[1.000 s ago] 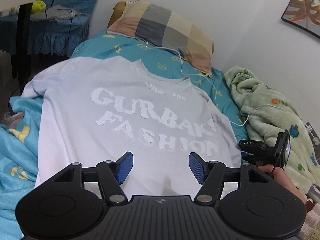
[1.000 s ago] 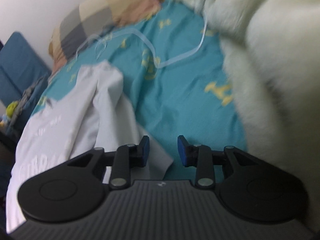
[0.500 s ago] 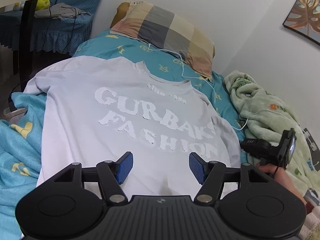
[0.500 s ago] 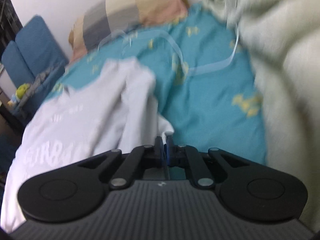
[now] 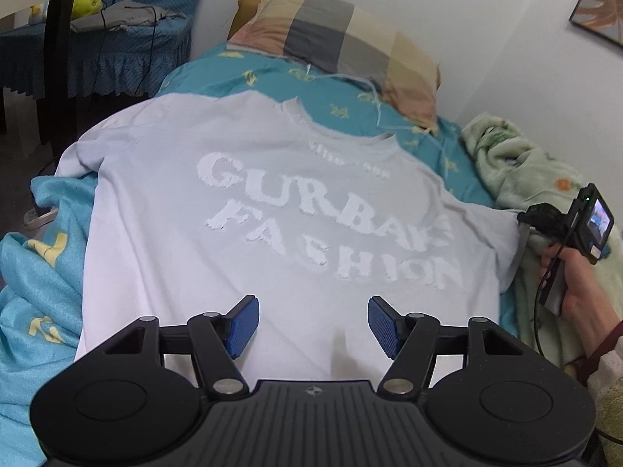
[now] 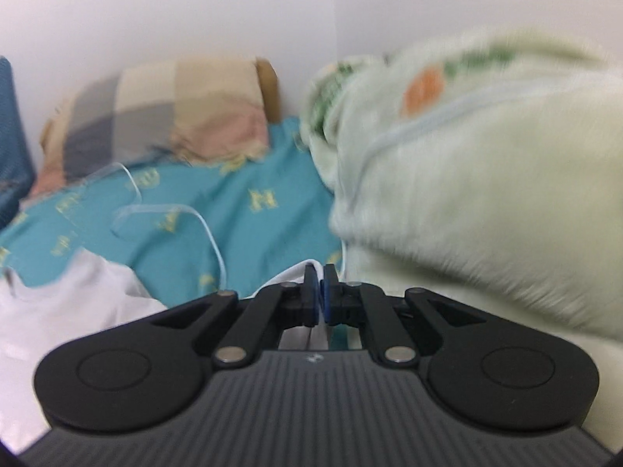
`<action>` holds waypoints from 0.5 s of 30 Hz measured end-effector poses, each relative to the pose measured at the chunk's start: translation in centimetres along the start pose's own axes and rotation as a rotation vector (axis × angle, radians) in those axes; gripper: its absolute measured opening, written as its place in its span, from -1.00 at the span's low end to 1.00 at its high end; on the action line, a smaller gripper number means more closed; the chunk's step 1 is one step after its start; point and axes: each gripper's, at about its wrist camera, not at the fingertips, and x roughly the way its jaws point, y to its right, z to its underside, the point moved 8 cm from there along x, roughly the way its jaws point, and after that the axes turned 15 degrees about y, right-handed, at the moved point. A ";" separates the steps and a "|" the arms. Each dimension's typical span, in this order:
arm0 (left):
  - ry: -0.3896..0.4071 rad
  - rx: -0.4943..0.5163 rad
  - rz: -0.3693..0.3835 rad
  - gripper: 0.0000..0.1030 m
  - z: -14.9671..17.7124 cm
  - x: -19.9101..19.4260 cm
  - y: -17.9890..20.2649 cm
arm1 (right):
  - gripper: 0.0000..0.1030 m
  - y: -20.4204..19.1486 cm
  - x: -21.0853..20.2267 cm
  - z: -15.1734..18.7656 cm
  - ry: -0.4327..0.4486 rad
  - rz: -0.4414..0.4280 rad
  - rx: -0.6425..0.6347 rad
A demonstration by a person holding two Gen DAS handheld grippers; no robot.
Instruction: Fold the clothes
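A white sweatshirt (image 5: 272, 210) lies spread across the teal bed (image 5: 463, 179), its hem beneath the left gripper (image 5: 311, 325), whose jaws stand apart. The right gripper (image 6: 320, 292) pinches its sleeve at the bed's right edge. A checked pillow (image 5: 342, 43) sits at the head, a green blanket (image 6: 486, 179) along the wall.

My right gripper (image 6: 320, 292) has clamped down on the white sweatshirt's (image 5: 272, 202) sleeve at the bed's right side and lifted it, camera tilting up toward the wall.
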 end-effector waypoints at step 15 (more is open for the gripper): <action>-0.018 -0.010 -0.038 0.32 -0.5 -1.1 -1.5 | 0.21 -3.0 -10.4 -2.8 -0.101 -0.225 0.231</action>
